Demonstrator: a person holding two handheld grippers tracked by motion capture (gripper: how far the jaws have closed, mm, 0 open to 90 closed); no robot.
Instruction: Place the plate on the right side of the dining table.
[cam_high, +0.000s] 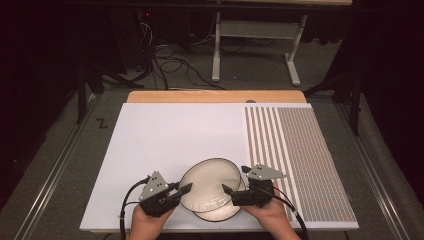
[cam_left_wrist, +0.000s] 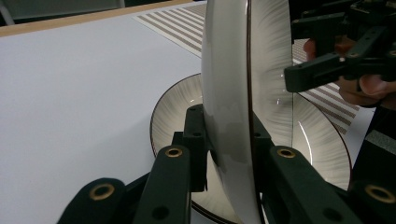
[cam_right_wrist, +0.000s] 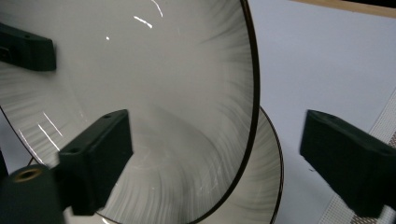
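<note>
Lower centre of the high view: left tool (cam_high: 186, 188) clamps the upper plate (cam_high: 210, 182) by its rim, tilted above the lower plate (cam_high: 220, 214). Right tool (cam_high: 228, 190) stands open astride the opposite rim, not pressing. Seat it squarely before closing; white tabletop (cam_high: 165, 135) lies beyond.

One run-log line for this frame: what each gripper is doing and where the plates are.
left gripper: shut on upper plate rim, tilted up | right gripper: open, jaws astride the opposite rim | lower plate: flat on white board
</note>
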